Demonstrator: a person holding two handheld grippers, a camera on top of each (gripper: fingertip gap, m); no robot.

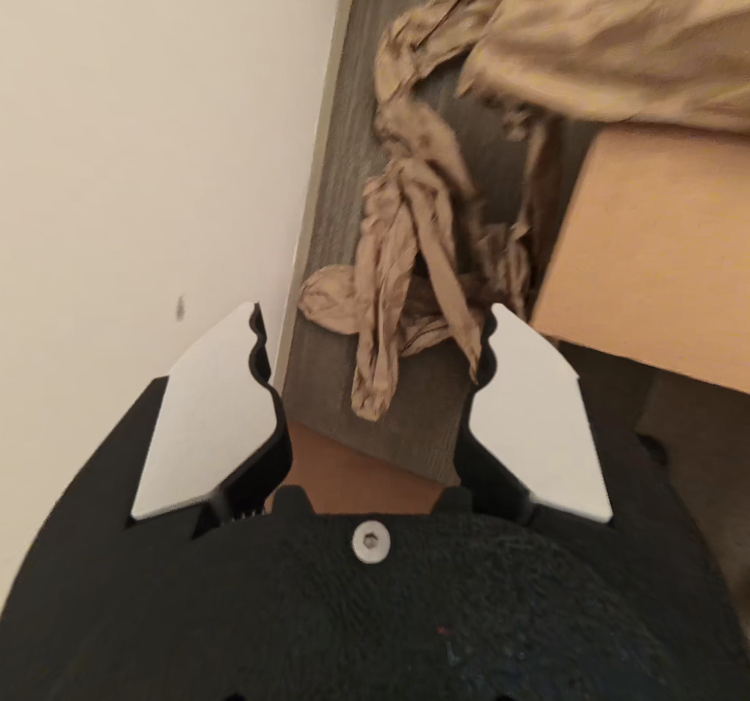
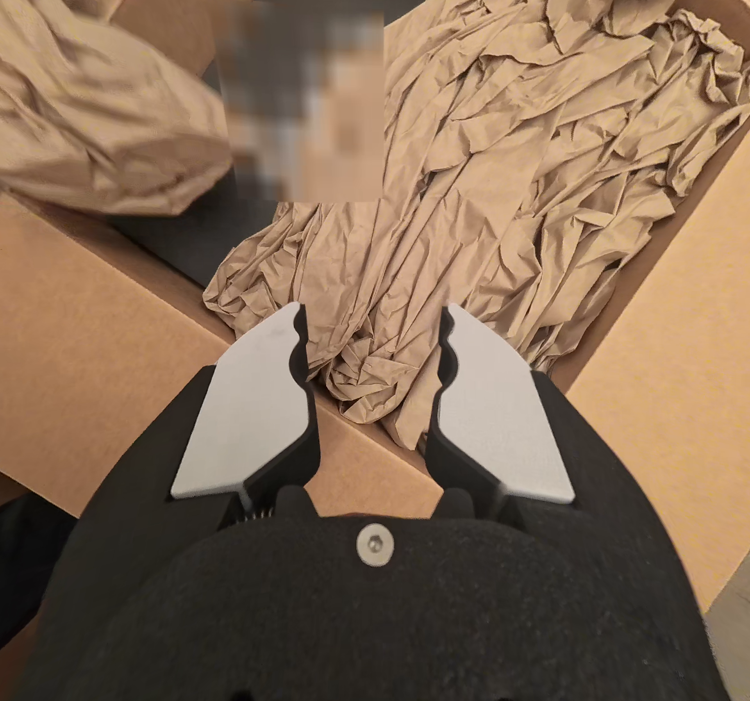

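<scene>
My left gripper [image 1: 376, 308] is open. A twisted strip of crumpled brown packing paper [image 1: 389, 259] hangs between and just beyond its fingers, and one end lies against the right finger [image 1: 523, 361]. The strip runs up to a larger blurred mass of paper [image 1: 608, 32] at top right. My right gripper [image 2: 374, 308] is open and empty, just above crumpled brown paper [image 2: 507, 154] that fills an open cardboard box [image 2: 669, 336]. Its fingertips are over the near corner of the box opening. A blurred wad of paper [image 2: 101, 113] is in the air at upper left.
A cream wall [image 1: 142, 113] stands on the left, meeting a grey wood-look floor [image 1: 365, 52]. A cardboard box flap [image 1: 649, 255] is on the right in the left wrist view. The box's left flap [image 2: 101, 336] spreads under my right gripper. My right fingertips sit around 70 centimeters from my left ones.
</scene>
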